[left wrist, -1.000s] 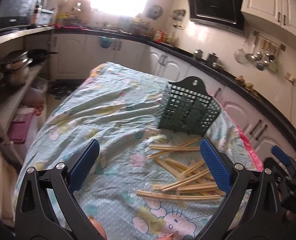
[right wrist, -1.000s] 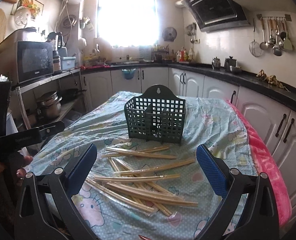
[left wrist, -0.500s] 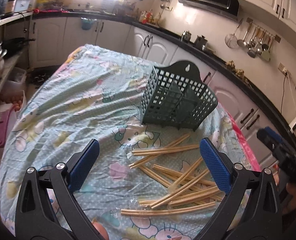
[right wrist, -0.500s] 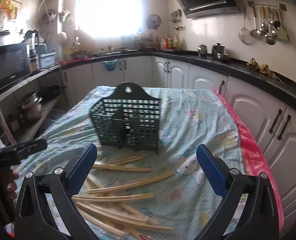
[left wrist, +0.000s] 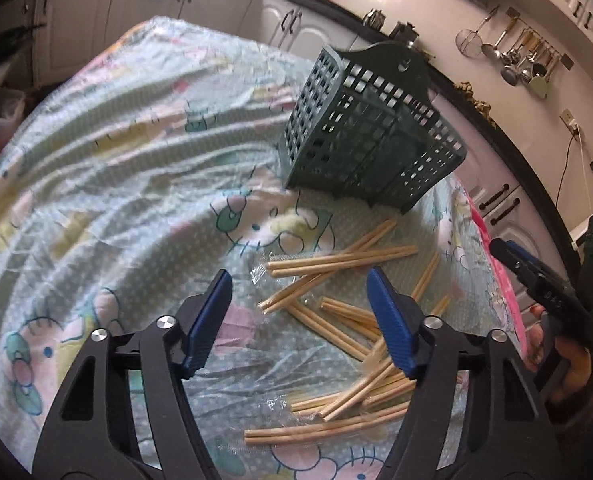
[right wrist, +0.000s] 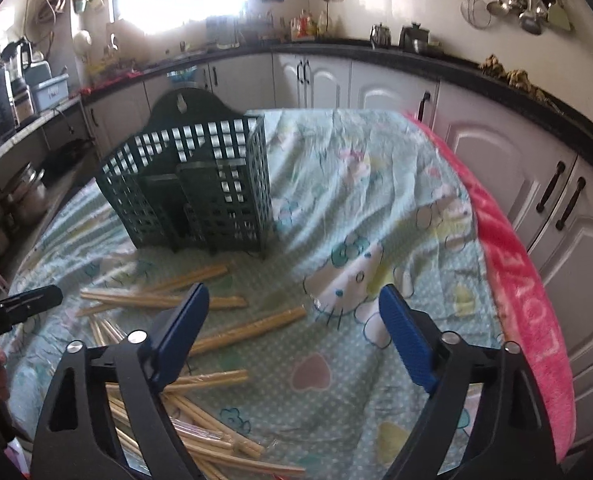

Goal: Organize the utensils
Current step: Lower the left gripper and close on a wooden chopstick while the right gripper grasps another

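Chopsticks [left wrist: 336, 260] lie scattered in their clear wrappers on the cloth-covered desk [left wrist: 108, 168], just in front of the green slotted utensil basket [left wrist: 370, 132], none in it yet, so this looks like the reach for the first pick. Left claw [left wrist: 298, 320] and right claw [right wrist: 292, 334] are both closing, nothing pinched, pads clear of the sticks. Next move calls for settling over one wrapped pair and pinching it across its width.

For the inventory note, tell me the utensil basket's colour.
Dark green, an open grid mesh basket; clearest in the right wrist view.
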A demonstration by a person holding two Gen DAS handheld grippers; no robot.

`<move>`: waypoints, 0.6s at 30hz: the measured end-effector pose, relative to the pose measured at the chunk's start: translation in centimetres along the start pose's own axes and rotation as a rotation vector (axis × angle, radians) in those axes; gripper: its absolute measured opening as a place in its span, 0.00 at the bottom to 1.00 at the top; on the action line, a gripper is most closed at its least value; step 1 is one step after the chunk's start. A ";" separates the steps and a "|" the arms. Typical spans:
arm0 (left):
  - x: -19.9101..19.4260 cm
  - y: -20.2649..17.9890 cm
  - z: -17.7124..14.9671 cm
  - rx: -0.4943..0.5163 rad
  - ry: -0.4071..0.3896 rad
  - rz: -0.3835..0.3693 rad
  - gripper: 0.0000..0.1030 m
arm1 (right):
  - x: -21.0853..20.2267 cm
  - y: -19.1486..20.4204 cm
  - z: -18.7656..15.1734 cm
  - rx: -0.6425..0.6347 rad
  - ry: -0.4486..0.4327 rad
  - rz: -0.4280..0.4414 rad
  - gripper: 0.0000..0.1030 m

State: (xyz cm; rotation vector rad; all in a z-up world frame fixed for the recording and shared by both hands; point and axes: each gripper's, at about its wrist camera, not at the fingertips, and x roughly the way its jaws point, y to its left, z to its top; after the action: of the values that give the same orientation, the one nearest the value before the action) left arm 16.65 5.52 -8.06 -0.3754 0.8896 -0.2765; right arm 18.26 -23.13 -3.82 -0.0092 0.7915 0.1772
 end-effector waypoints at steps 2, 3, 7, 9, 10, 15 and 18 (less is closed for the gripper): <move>0.6 0.4 0.1 -0.017 0.016 -0.011 0.53 | 0.7 0.2 -0.3 0.001 0.026 0.006 0.74; 0.8 0.6 0.2 -0.023 0.021 -0.015 0.52 | 1.1 0.2 -0.5 0.005 0.040 0.013 0.74; 1.3 1.1 0.5 -0.032 0.033 -0.029 0.41 | 2.5 -0.1 -0.8 0.034 0.094 0.030 0.67; 1.7 1.2 0.7 -0.033 0.040 -0.031 0.36 | 3.1 -0.5 -0.8 0.052 0.116 0.034 0.62; 1.8 1.3 0.7 -0.034 0.043 -0.031 0.34 | 3.5 -0.6 -0.8 0.063 0.129 0.039 0.58; 2.6 1.8 1.0 -0.050 0.058 -0.040 0.28 | 5.2 -1.3 -0.8 0.115 0.183 0.065 0.45; 2.8 1.8 1.0 -0.056 0.062 -0.049 0.24 | 6.2 -1.9 -0.6 0.158 0.207 0.087 0.41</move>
State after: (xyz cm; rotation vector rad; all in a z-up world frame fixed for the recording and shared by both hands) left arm 19.27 6.34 -10.18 -0.4428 0.9518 -0.3100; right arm 22.40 -24.14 -8.74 0.1590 1.0120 0.1981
